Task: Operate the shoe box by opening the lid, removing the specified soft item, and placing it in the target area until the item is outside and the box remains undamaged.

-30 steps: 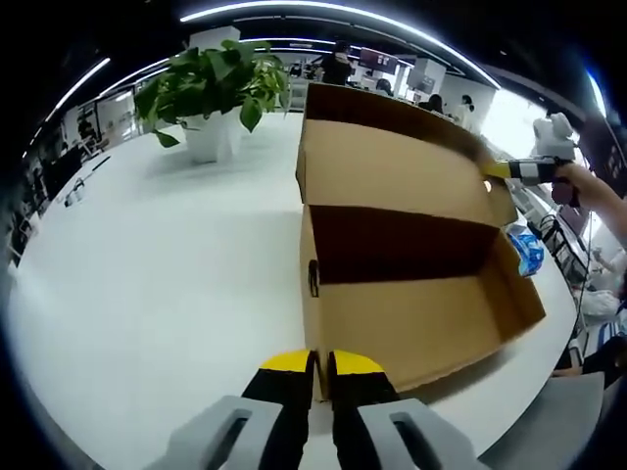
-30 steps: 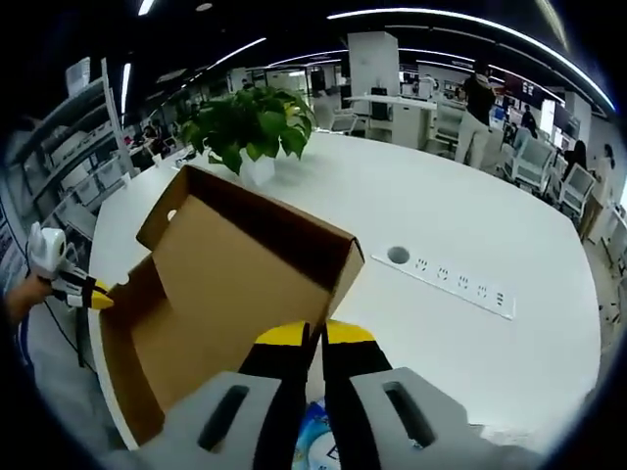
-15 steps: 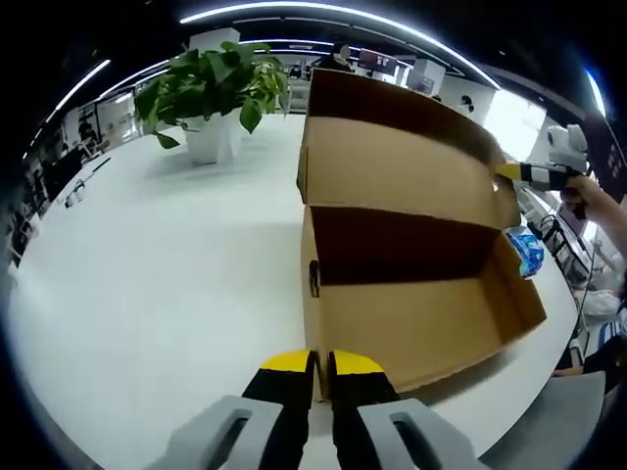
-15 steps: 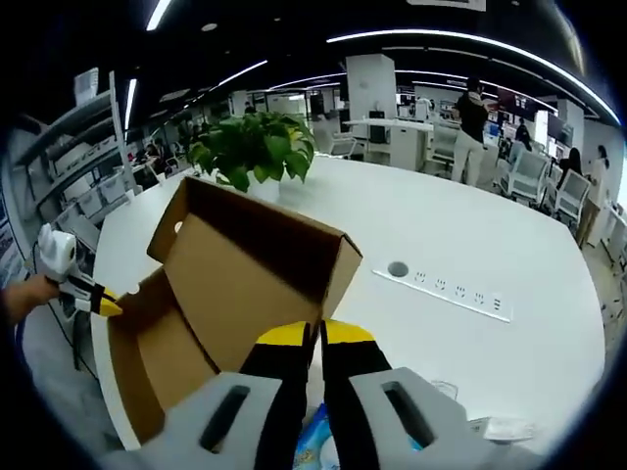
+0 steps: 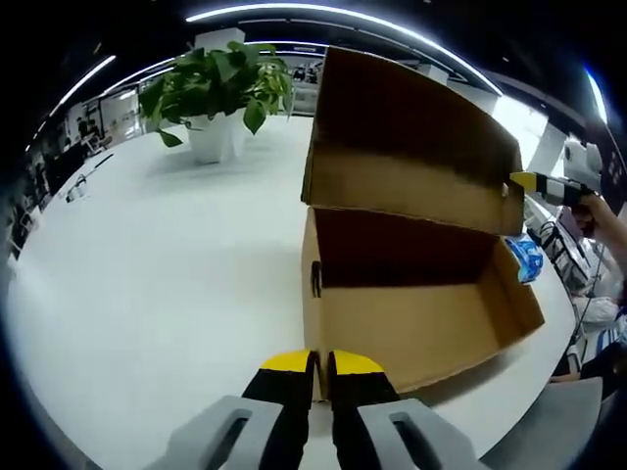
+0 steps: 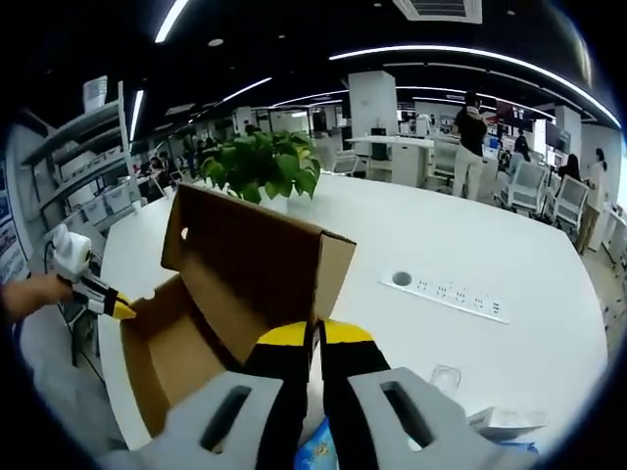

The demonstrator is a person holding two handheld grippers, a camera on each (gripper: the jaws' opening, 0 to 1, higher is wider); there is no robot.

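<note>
**Now: brown box standing open, both tools clenched at its edges**

Presently the left tool (image 5: pixel 320 364) is sitting with its two yellow-tipped jaws pressed together, clamping the near corner of the brown cardboard shoe box (image 5: pixel 411 313), just ahead of its tips in the left gripper view. Beyond that corner the box is lying on the white bench (image 5: pixel 147 274), its inside showing bare cardboard as far as can be seen. Farther ahead of the tool, the hinged cardboard lid (image 5: pixel 411 137) is standing raised over the far wall.

Off to the right of the lid, the right tool (image 5: pixel 534 182) is reaching in, held by a person's hand (image 5: pixel 598 201), with its yellow tip right at the lid's end flap. In the right gripper view its jaws are closed together with the lid's corner (image 6: pixel 318 269) just past them; whether they are actually pinching the flap cannot be told.

A blue and white soft packet (image 5: pixel 526 257) is lying on the bench just outside the box's right end wall. A green potted plant in a white pot (image 5: pixel 216 98) is standing well beyond the left tool, to the left of the lid.
</note>
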